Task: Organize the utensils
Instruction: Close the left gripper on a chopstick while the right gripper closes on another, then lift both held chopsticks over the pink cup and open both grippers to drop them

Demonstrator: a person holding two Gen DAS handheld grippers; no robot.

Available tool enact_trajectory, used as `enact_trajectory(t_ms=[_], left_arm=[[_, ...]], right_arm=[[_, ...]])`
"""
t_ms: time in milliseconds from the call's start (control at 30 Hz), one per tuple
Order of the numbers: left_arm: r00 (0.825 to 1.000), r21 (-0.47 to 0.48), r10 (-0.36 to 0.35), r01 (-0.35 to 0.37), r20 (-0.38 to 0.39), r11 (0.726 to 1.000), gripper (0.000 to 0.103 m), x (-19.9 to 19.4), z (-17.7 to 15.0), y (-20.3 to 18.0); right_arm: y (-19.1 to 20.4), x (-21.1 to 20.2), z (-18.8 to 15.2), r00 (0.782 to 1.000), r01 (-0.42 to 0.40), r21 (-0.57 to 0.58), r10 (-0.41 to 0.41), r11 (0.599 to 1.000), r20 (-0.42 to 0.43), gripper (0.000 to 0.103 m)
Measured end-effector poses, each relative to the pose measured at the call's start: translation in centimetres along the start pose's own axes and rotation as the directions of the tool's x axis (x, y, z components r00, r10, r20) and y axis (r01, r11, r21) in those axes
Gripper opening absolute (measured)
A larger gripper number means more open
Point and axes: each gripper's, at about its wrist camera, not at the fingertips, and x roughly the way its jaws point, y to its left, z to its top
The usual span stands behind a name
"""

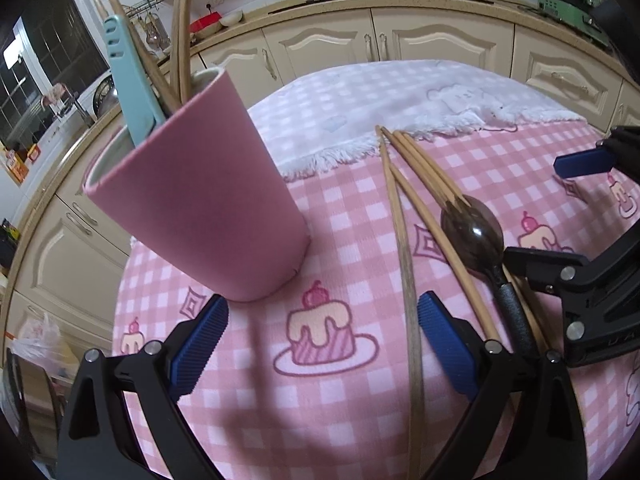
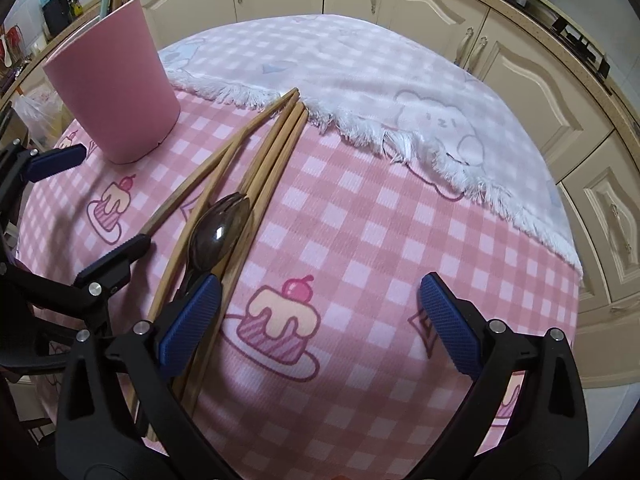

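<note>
Pink cup holds chopsticks and a blue handle, tops cut off. Left tongs and right tongs both gape, empty.

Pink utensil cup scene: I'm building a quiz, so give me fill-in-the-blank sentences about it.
1. The tall pink utensil cup stands on a checked ____ tablecloth.
2. The dark metal spork lies on the loose wooden ____.
3. Both tongs, left and right, are ____.

Missing: pink; chopsticks; open
</note>
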Motion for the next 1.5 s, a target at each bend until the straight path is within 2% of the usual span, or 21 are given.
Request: enact_trajectory(t_ms=[100,200,300,400,500,533,567,700,800,867,900,933,967,1033,1067,1200,1267,1367,1500], left_arm=[[1.0,-0.005,-0.015,0.015,-0.011,1.0,0.093,0.1,0.1,0.3],[1.0,0.017,0.0,0.0,-0.011,1.0,0.093,0.1,0.1,0.0],[0.999,-0.006,-0.048,0.047,-0.016,0.999,0.093,0.0,0.3,0.2],[0.999,0.007,-0.052,0.052,-0.013,0.999,0.093,-0.1,0.7,-0.3],[0.996,0.007,-0.088,0.089,-0.029,0.996,0.084,0.5,1.8,-0.7],[0.994,0.004,-0.098,0.098,-0.039,0.995,0.071,0.8,2.0,-0.8],[0.992,-0.002,-0.11,0.11,-0.055,0.994,0.066,1.2,2.3,-0.8],[0.988,-0.035,-0.136,0.133,-0.08,0.99,0.06,2.0,3.3,-0.5],[0.986,-0.031,-0.138,0.135,-0.097,0.99,0.058,2.3,3.8,-0.9],[0.982,-0.044,-0.156,0.153,-0.105,0.987,0.055,2.5,4.2,-0.9],[0.979,-0.054,-0.174,0.169,-0.108,0.984,0.048,2.6,4.3,-0.8],[0.973,-0.067,-0.204,0.198,-0.111,0.978,0.039,2.7,4.4,-0.7],[0.968,-0.068,-0.224,0.218,-0.11,0.974,0.034,2.7,4.5,-0.8],[0.967,-0.062,-0.232,0.227,-0.109,0.972,0.006,2.6,4.6,-1.2],[0.967,-0.057,-0.229,0.224,-0.109,0.973,0.006,2.5,4.6,-1.4],[0.968,-0.096,-0.232,0.223,-0.097,0.97,0.006,1.8,3.8,-1.1],[0.968,-0.122,-0.235,0.224,-0.084,0.967,0.006,1.2,3.3,-0.6],[0.969,-0.145,-0.24,0.23,-0.055,0.962,0.006,0.0,2.6,-0.2],[0.965,-0.177,-0.262,0.262,0.024,0.949,0.006,-2.1,1.9,0.6]], right_arm=[[-0.1,0.2,0.5,1.0,0.012,0.002,-0.012,1.0,0.015,0.097],[0.4,0.9,0.7,0.998,0.052,-0.02,-0.052,0.998,0.018,0.097],[0.3,0.8,0.3,0.998,0.056,-0.034,-0.055,0.998,0.02,0.097],[-0.5,0.7,-0.2,0.999,0.054,-0.027,-0.054,0.998,0.008,0.097],[-2.0,0.8,-0.7,0.999,0.043,-0.002,-0.043,0.999,-0.005,0.097],[-2.3,0.9,-0.7,0.999,0.034,0.006,-0.034,0.999,-0.009,0.097],[-2.6,1.0,-0.7,1.0,0.025,0.012,-0.025,1.0,-0.014,0.097],[-2.8,1.0,-0.3,1.0,0.014,0.002,-0.014,1.0,-0.019,0.094],[-2.6,1.3,0.8,1.0,-0.01,-0.004,0.01,1.0,-0.022,0.086],[-2.2,1.4,1.5,1.0,-0.021,-0.012,0.02,1.0,-0.019,0.075],[-1.9,1.5,2.0,0.999,-0.028,-0.018,0.028,0.999,-0.016,0.071],[-1.6,1.5,2.3,0.999,-0.034,-0.026,0.034,0.999,-0.013,0.061],[-1.3,1.5,2.6,0.999,-0.043,-0.037,0.043,0.998,-0.01,0.046],[-0.4,1.3,3.1,0.998,-0.066,-0.063,0.066,0.996,-0.009,0.022],[-0.2,1.2,3.2,0.997,-0.079,-0.071,0.078,0.994,-0.012,0.01],[-0.7,0.7,2.9,0.989,-0.151,-0.038,0.151,0.988,0.003,0.006],[-1.5,0.0,2.4,0.975,-0.221,0.009,0.221,0.975,0.031,0.006],[-2.5,-1.0,2.0,0.964,-0.258,0.044,0.254,0.965,0.073,0.006],[-4.0,-2.8,1.2,0.938,-0.326,0.096,0.31,0.94,0.155,0.006]])
